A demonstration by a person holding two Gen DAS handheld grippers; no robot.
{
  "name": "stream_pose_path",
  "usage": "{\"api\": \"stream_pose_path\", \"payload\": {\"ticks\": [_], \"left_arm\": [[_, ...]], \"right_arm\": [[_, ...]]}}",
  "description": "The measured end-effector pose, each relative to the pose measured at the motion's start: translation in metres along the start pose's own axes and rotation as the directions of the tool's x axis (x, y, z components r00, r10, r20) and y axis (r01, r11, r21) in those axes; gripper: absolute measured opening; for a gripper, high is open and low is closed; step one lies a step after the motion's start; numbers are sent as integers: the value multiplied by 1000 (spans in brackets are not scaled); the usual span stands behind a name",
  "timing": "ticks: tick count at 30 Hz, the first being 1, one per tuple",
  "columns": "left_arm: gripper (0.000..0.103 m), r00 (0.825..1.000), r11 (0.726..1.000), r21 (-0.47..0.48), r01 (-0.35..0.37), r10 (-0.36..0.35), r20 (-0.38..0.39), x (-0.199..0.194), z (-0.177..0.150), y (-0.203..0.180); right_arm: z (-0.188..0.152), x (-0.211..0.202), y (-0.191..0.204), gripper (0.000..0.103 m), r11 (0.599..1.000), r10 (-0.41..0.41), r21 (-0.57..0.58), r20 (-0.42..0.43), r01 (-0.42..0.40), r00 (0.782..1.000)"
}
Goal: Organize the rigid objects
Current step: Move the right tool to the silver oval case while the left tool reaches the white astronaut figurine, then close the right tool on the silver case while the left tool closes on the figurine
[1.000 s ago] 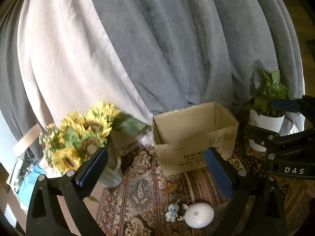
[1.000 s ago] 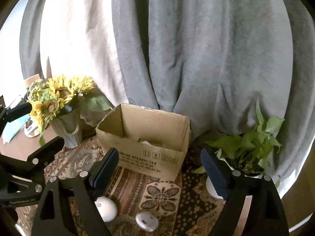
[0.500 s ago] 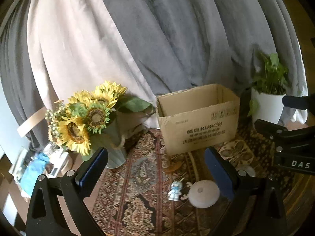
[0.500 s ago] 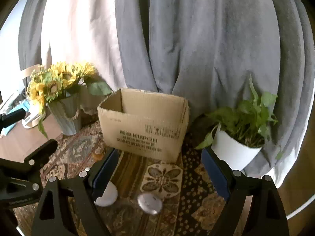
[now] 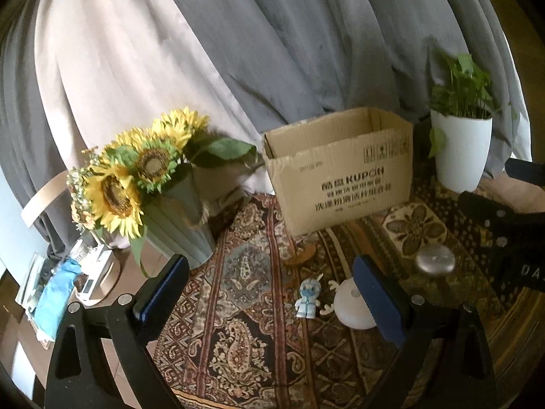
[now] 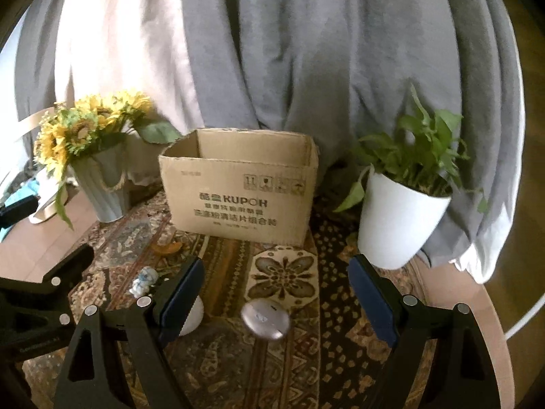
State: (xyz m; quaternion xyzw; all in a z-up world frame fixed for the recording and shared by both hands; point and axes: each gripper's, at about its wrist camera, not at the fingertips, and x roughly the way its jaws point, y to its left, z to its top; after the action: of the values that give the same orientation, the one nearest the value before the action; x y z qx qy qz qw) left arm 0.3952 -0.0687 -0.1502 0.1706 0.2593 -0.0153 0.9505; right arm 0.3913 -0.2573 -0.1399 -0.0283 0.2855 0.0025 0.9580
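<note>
Just ahead of the wide-open, empty right hand-held gripper [image 6: 276,301]; silver puck [image 6: 265,319] on rug [image 6: 282,271]

Both tongs, left [image 5: 269,298] and right [image 6: 276,301], have sunk toward the rug [image 5: 252,323].

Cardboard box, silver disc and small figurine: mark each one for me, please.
cardboard box [image 6: 238,201], right wrist view, printed front wall.
silver disc [image 6: 265,318], right wrist view, middle of its domed top.
small figurine [image 5: 307,296], left wrist view, its body.
</note>
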Motion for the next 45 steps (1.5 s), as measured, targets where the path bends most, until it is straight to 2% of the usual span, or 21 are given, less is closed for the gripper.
{"api": "stream_pose_path", "payload": {"ticks": [7, 9, 11, 17, 31, 39, 43, 45], "left_arm": [[91, 999, 1000, -4, 21, -21, -43, 25, -12, 3], [84, 998, 999, -3, 34, -34, -54, 33, -15, 3], [83, 996, 999, -3, 52, -52, -72, 42, -18, 2], [77, 987, 995, -21, 99, -101, -128, 69, -29, 0], [65, 969, 987, -21, 156, -158, -189, 111, -40, -10], [60, 953, 981, -37, 191, -194, -234, 131, -45, -14], [51, 951, 982, -29, 189, -191, -242, 136, -46, -17], [46, 948, 980, -24, 198, -197, -248, 139, -48, -19]], "right_arm": [[-19, 21, 2, 87, 996, -34, 80, -53, 38, 998], [-26, 26, 3, 87, 992, -44, 112, -60, 51, 997], [-32, 34, 5, 87, 990, -50, 128, -78, 60, 996], [-40, 54, 10, 87, 990, -55, 123, -131, 71, 990], [-52, 95, 11, 87, 989, -62, 117, -229, 91, 972], [-57, 112, 13, 85, 990, -59, 112, -269, 92, 961], [-62, 119, 13, 83, 990, -49, 109, -295, 85, 954], [-64, 122, 14, 78, 991, -43, 105, -307, 79, 951]]}}
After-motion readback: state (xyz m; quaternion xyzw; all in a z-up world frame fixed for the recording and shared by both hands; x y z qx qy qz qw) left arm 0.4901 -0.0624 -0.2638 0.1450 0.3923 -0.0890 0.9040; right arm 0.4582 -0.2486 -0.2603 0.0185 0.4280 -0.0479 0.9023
